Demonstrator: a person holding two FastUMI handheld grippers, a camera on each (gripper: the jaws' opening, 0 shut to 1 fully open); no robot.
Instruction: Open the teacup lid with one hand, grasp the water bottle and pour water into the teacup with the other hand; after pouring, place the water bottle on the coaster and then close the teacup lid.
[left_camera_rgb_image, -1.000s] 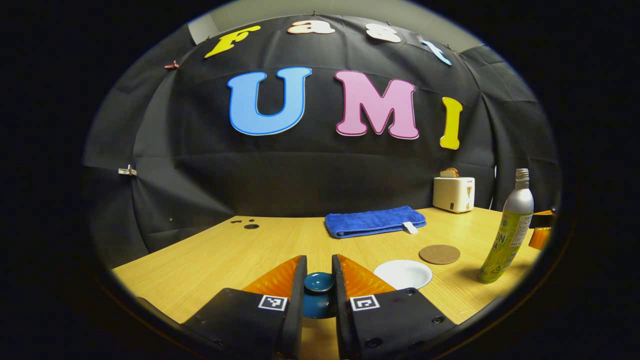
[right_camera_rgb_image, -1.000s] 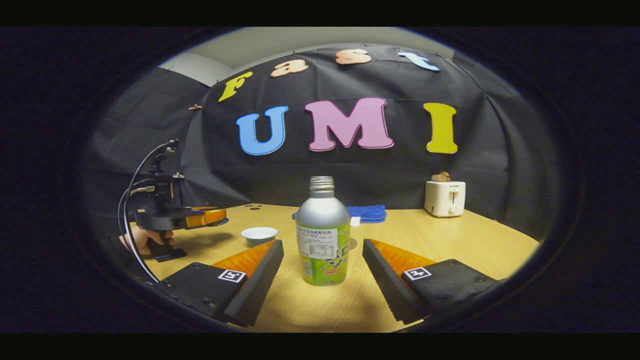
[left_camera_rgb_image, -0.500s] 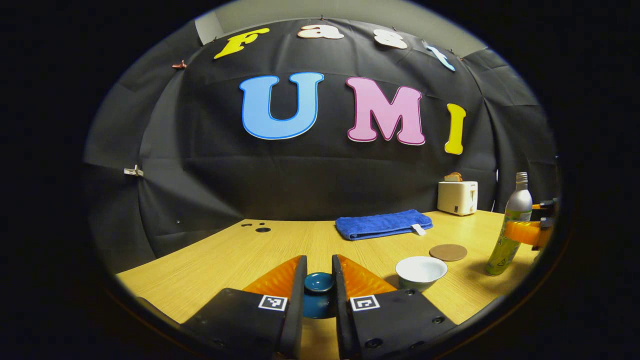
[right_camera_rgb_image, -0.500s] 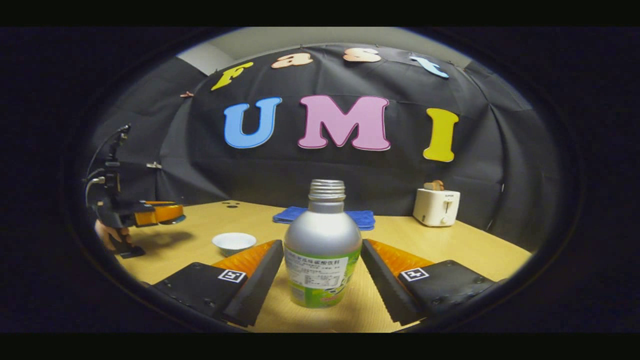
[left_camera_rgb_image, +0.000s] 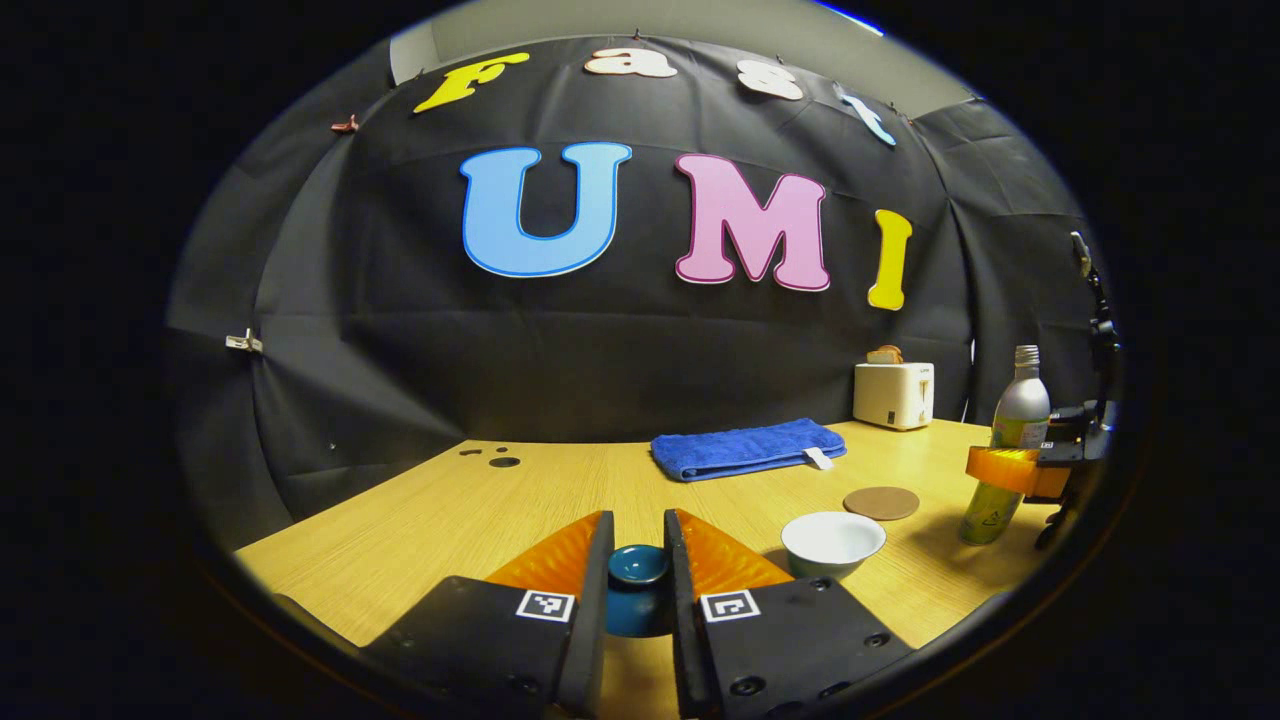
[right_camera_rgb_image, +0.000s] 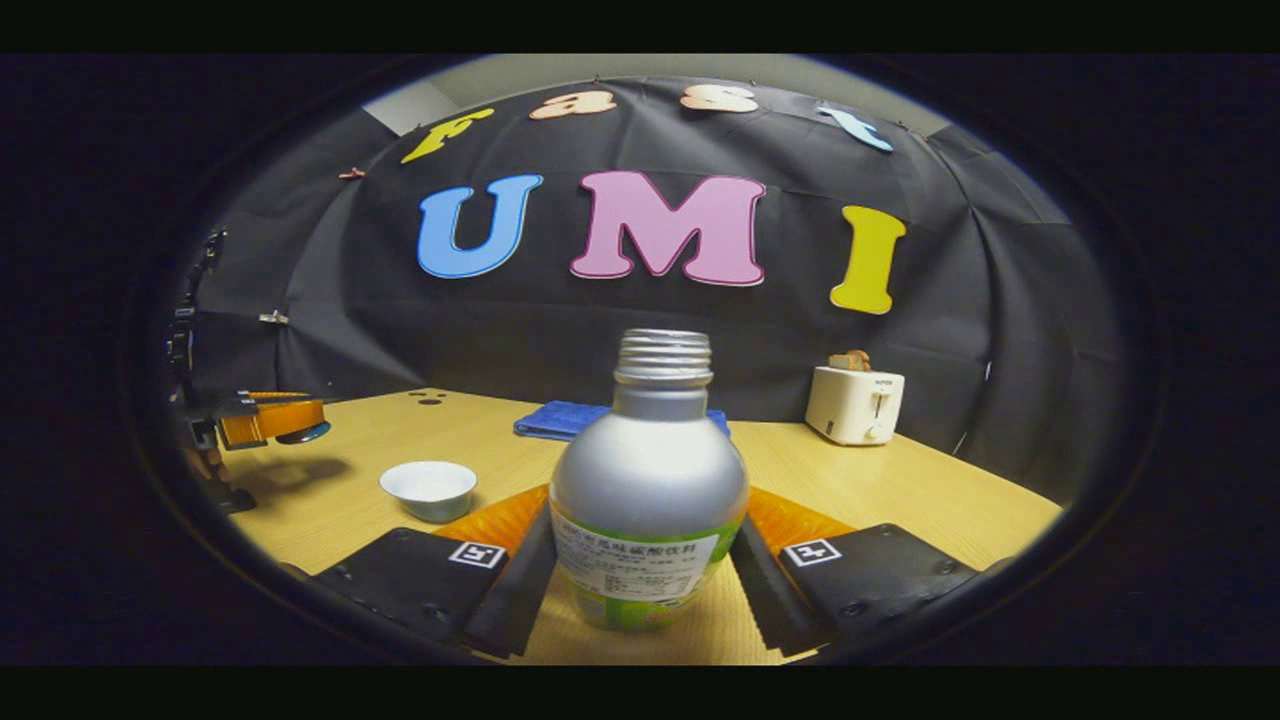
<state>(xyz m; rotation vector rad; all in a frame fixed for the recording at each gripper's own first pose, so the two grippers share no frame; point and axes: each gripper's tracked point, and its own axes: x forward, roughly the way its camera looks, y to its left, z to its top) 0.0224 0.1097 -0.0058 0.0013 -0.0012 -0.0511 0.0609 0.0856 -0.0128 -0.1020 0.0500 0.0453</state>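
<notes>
Left gripper view: left gripper (left_camera_rgb_image: 638, 580) has both fingers pressed on the knob of the dark teal lid (left_camera_rgb_image: 638, 566), held above the wooden table (left_camera_rgb_image: 430, 520). The white cup (left_camera_rgb_image: 832, 541) stands open on the table just right of the gripper. Brown round coaster (left_camera_rgb_image: 881, 502) lies a bit behind the cup, bare. Folded blue towel (left_camera_rgb_image: 748, 448) lies further back, white toaster (left_camera_rgb_image: 893, 395) at the rear right corner. At far right the bottle (left_camera_rgb_image: 1004, 450) stands upright on the table, with the right gripper (left_camera_rgb_image: 1010, 468) around its middle.

Right gripper view: right gripper (right_camera_rgb_image: 645, 560) sits on either side of the silver and green bottle (right_camera_rgb_image: 648, 490), fingers right against its sides; cannot tell whether both are pressing. Bottle is upright, cap off, its base at table (right_camera_rgb_image: 900, 500) level. Cup (right_camera_rgb_image: 429, 489) stands open to the left, near the bottle. At far left the left gripper (right_camera_rgb_image: 270, 420) holds the lid (right_camera_rgb_image: 303, 432) up off the table, well apart from the cup. Towel (right_camera_rgb_image: 560, 420) lies behind the bottle, toaster (right_camera_rgb_image: 853, 403) to the rear right.
</notes>
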